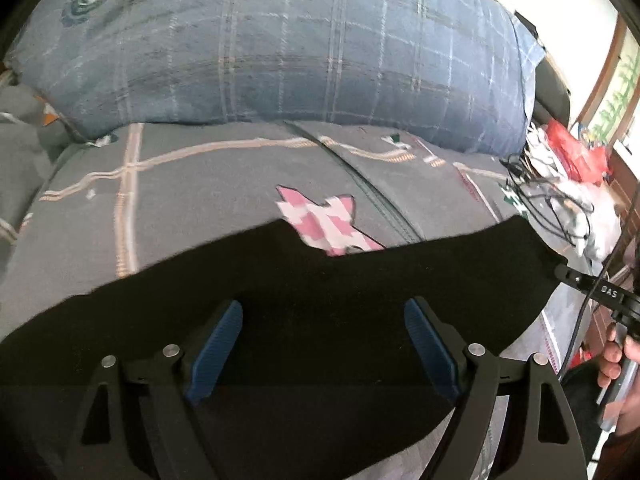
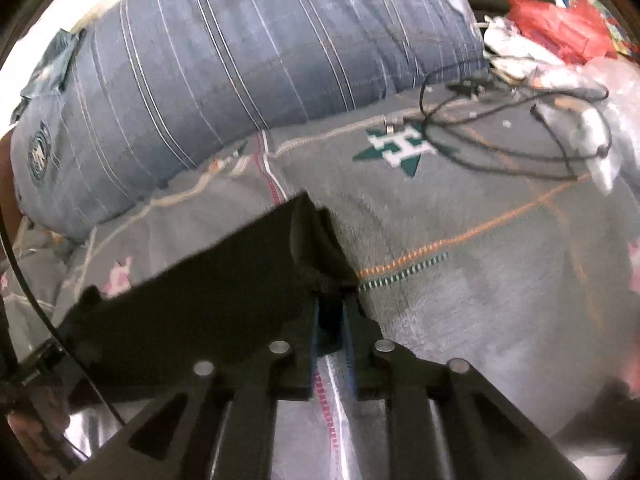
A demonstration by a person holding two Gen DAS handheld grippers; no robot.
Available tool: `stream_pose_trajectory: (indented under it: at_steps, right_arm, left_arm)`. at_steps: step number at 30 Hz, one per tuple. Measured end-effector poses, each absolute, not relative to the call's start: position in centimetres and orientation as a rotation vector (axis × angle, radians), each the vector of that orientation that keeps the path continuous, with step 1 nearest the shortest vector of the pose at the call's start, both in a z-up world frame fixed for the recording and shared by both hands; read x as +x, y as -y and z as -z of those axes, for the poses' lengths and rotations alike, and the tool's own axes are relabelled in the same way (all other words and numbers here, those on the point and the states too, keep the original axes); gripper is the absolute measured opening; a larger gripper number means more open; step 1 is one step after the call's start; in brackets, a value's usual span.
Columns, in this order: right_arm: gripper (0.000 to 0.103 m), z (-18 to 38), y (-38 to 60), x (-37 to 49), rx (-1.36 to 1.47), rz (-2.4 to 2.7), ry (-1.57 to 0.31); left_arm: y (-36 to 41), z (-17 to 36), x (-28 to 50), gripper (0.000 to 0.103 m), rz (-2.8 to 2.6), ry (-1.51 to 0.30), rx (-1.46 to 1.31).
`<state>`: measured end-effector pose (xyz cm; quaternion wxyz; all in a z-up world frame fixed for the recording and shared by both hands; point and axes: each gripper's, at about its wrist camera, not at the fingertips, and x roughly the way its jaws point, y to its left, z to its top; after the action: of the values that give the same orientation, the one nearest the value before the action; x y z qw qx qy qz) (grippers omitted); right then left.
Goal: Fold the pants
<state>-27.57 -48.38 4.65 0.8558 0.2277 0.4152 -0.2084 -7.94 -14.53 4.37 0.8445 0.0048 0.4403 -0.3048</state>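
Two grippers over one pair of black fabric pants (image 1: 320, 300), spread flat on a grey bedsheet with orange and white stitched lines (image 1: 200, 184); long axis of the dark cloth running left to right across the bed, far edge toward a large blue plaid pillow (image 1: 300, 48). Left gripper (image 1: 323, 346) hovering above the middle of the cloth, blue-padded fingers (image 1: 218, 344) spread wide, nothing between them. Pink-and-white patch (image 1: 324, 224) on the sheet just past the far hem. Right gripper (image 2: 331, 334) at the pants' right-hand end, jaws nearly closed, pinching a bunched corner of black fabric, so nearer the edge to be carried; likely next a lift of that end leftward over the rest, left gripper free to pin or take the opposite edge. Tangle of black cables (image 2: 516, 128) and red plastic bag (image 2: 560, 28) lying well apart at far right, near the pillow's end, clear of the fold path by the look of it.
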Motion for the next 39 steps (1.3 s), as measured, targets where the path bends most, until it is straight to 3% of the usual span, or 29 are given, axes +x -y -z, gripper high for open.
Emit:
stream_pose_trajectory:
  at_steps: [5,14,27,30,39]
  right_arm:
    - [0.035,-7.1,45.4,-26.1,0.446,0.272,-0.809]
    - [0.035,-5.6,35.4,-16.6,0.496,-0.165,-0.837]
    - [0.037,-2.8,27.2,-7.8,0.362,-0.294,-0.986]
    - [0.01,-2.4,26.6,-7.6,0.33,-0.3,-0.99]
    - [0.007,-3.2,25.6,-7.2,0.271,-0.234,-0.918]
  left_arm:
    - [10.7,-5.4,-8.4,0.083,0.6,-0.907,-0.04]
    - [6.0,-5.7,-10.4,0.083,0.486,-0.894,-0.046]
    - [5.1,-4.8,-10.7,0.084,0.431,-0.9,-0.053]
    - [4.9,-4.8,-10.5,0.084,0.424,-0.896,-0.06]
    - [5.1,-4.1,-9.6,0.084,0.398,-0.895,-0.059]
